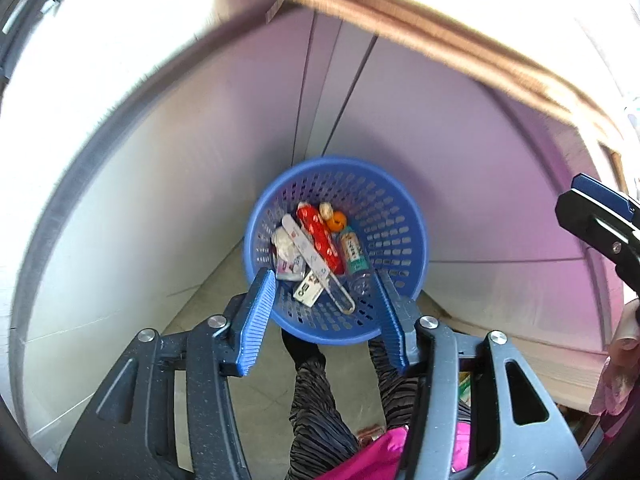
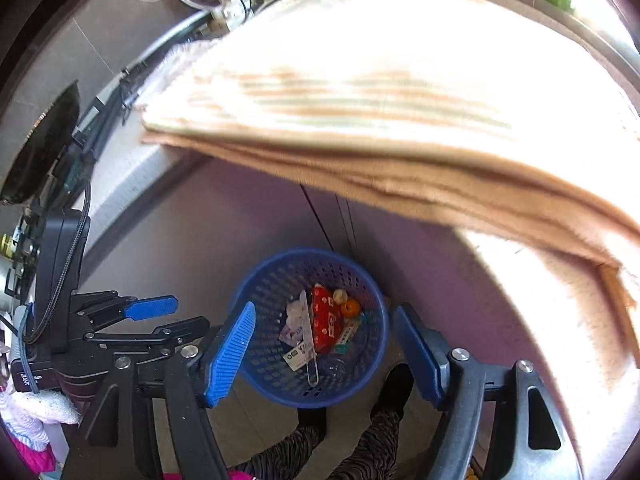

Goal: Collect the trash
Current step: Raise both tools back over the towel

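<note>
Both grippers are hanging over the blue basket (image 1: pixel 335 248), which is standing on the floor in the corner where the lilac cabinet doors (image 1: pixel 460 152) are meeting, below the counter edge. Left gripper (image 1: pixel 326 312): fingers standing apart, released, nothing between the pads; the basket is only showing through the gap from far below. Right gripper (image 2: pixel 324 354): likewise spread wide and carrying nothing. Trash is already lying in the basket bottom: a red wrapper (image 1: pixel 320 238), a long white strip (image 1: pixel 316 264), a small orange ball (image 1: pixel 337 220), a green-labelled bottle (image 1: pixel 354 256), crumpled paper and cartons beside them. My reading is that a drop-off is just being finished, so the step in hand is the return for more rubbish. The next move is probably calling for lifting both hands clear of the overhanging striped cloth (image 2: pixel 360 92) and searching the counter top. Hard to read: the cloth is blown out by glare and is covering most of the counter, so any remaining trash is hidden; the labels in the basket are too small; the person's striped trouser legs (image 1: pixel 316 400) are cutting off the floor beneath.
</note>
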A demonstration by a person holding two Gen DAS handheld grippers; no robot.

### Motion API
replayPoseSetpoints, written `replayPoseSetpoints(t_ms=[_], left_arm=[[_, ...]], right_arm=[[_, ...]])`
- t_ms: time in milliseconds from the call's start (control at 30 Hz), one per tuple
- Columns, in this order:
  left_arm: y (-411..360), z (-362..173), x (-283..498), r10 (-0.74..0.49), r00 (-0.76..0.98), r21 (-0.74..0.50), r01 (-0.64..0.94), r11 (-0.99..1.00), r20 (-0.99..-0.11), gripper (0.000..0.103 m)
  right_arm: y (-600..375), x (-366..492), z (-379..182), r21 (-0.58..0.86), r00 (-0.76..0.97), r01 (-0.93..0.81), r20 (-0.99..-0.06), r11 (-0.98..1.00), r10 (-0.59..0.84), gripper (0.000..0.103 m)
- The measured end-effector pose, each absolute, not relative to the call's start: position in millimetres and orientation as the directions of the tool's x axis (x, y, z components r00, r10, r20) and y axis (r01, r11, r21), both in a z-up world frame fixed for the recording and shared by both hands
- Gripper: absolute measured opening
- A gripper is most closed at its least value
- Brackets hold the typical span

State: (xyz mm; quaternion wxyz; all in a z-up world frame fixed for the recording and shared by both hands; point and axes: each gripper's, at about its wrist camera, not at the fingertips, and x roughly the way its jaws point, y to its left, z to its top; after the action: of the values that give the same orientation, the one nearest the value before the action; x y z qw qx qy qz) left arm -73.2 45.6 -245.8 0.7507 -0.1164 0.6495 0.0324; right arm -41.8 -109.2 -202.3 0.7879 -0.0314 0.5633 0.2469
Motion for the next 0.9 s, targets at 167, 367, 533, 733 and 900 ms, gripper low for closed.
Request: replayPoseSetpoints(t_ms=[167,367,533,733,900], left_arm=[[44.6,-208.0,-71.9,-0.085,0.225,-0.132,-0.198,0.971,-0.97,0.052],[40.1,-156.5,-65.8,-0.081,0.335,-0.151,-0.19,0.97,-0.939,0.063],[34.4,-107.2,-60.2,-0.07,0.446,-0.162,-0.171,0.972,-0.893,0.065],[22.9,-48.0,-49.8,-0.038,0.58,-0.152,-0.15,0.977,-0.814,0.079],[17.5,-8.3,-41.6,-0.009,0.661,-0.135,-0.14,0.981,-0.751,0.089]], right_arm=[[-123.6,-42.5,-167.9,0.242,0.295,-0.414,-0.876,0.877,0.381,0.081],[-141.6,-36.2,-126.8,0.243,0.376,-0.396,-0.836,0.885,0.399,0.086],[-158.5,-28.5,-89.5,0.259,0.443,-0.386,-0.789,0.885,0.425,0.089],[-171.1,-24.0,-44.9,0.274,0.523,-0.389,-0.72,0.88,0.456,0.091],[-180.7,-25.0,-16.9,0.28,0.582,-0.397,-0.66,0.874,0.476,0.103]])
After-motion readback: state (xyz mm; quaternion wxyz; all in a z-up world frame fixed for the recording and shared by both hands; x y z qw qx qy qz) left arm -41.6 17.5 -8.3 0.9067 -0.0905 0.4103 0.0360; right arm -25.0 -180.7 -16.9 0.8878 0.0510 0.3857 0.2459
